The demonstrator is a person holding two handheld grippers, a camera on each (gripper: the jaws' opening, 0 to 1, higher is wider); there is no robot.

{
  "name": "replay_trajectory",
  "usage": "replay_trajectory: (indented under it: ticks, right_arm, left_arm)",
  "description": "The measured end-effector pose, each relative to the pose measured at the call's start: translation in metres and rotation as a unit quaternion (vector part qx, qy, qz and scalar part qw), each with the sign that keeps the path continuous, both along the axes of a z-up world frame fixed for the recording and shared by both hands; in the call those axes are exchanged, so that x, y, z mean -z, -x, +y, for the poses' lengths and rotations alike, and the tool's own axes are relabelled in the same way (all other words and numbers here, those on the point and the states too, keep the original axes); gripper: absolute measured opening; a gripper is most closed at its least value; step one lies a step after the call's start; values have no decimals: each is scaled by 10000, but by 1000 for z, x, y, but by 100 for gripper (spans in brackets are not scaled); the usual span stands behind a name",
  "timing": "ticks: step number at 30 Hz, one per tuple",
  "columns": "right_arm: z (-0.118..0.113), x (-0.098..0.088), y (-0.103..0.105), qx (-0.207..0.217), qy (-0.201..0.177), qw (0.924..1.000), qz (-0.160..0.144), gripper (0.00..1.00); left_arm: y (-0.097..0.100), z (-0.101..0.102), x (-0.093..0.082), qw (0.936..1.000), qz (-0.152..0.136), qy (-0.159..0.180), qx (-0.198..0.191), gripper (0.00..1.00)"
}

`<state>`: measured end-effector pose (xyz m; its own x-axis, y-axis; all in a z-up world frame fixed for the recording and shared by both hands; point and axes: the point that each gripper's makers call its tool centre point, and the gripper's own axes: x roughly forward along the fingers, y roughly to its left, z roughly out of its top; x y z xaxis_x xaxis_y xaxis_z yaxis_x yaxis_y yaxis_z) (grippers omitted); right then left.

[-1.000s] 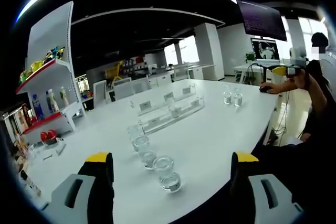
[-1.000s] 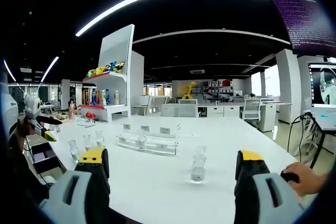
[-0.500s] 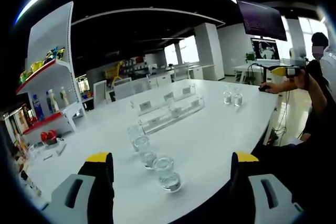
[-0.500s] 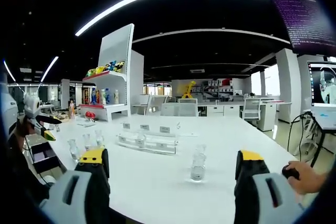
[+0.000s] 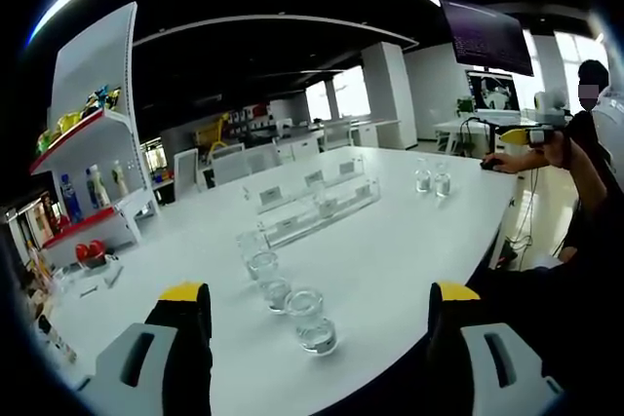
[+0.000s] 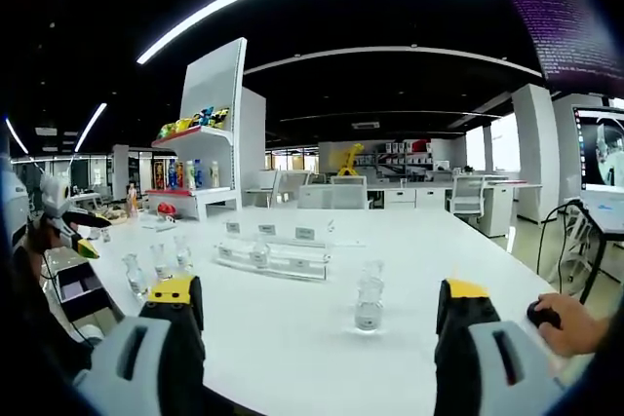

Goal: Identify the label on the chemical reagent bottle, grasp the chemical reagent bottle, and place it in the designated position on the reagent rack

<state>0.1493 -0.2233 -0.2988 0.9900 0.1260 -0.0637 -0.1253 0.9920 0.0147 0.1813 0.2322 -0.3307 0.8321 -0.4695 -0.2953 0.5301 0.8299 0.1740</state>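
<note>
Jaws of the left gripper (image 5: pixel 317 333) stand spread wide with nothing between them, held over the near edge of the white table (image 5: pixel 409 241). We note a row of four clear reagent bottles (image 5: pixel 310 321) just beyond those jaws in the left gripper view, running away from the camera, none touched. Past that row we see the clear reagent rack (image 5: pixel 317 204) with small label cards, one bottle already seated in its lower tier. Two further bottles (image 5: pixel 431 180) stand together toward the table's far right, well apart from the rack.

In the right gripper view, the right gripper (image 6: pixel 317 314) is likewise spread and empty. We find that bottle pair (image 6: pixel 369 297) between its jaws but beyond them, not gripped. A hand (image 6: pixel 570 314) rests on a dark mouse at the right. Farther off, a white display shelf (image 6: pixel 210 143) holds coloured goods.
</note>
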Motion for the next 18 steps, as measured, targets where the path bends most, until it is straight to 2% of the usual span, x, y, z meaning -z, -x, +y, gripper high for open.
replay_trajectory:
  ticks: [18]
  right_arm:
    - [-2, 6, -2, 17, -16, 10000, 51, 96]
  left_arm:
    - [2, 1, 0, 10000, -13, -15, -21, 91]
